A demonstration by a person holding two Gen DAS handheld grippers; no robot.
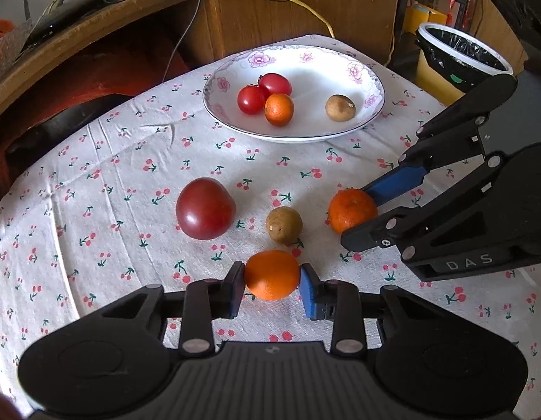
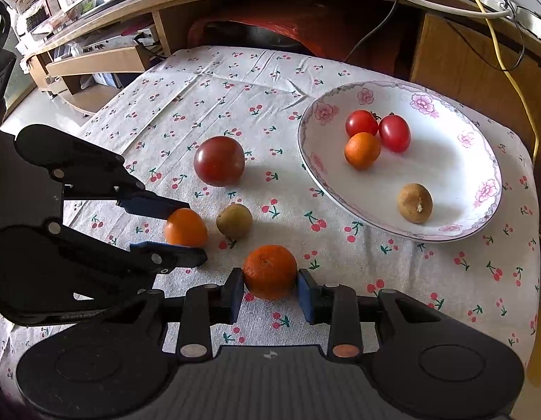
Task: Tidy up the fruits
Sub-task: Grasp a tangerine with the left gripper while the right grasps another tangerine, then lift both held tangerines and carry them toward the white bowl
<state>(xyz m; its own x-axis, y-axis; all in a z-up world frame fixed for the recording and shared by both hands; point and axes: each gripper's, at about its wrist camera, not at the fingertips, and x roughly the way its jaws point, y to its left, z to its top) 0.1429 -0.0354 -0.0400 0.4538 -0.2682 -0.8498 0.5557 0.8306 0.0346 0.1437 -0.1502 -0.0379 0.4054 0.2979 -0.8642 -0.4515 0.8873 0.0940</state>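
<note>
Left tool (image 1: 272,285) pads pressed on smooth orange (image 1: 272,274) at widest girth; right tool (image 2: 270,290) likewise clamps dimpled tangerine (image 2: 269,272). Both fruits low over worktop (image 1: 95,182), near plate (image 1: 340,63). We judge them light, round, soft-skinned, prone to rolling; we squeeze gently across middle, keep pads level, avoid bruising.

The left tongs (image 1: 272,281) and the right tongs (image 2: 270,285) are low over the bench, each closed on something, tips near together.
</note>
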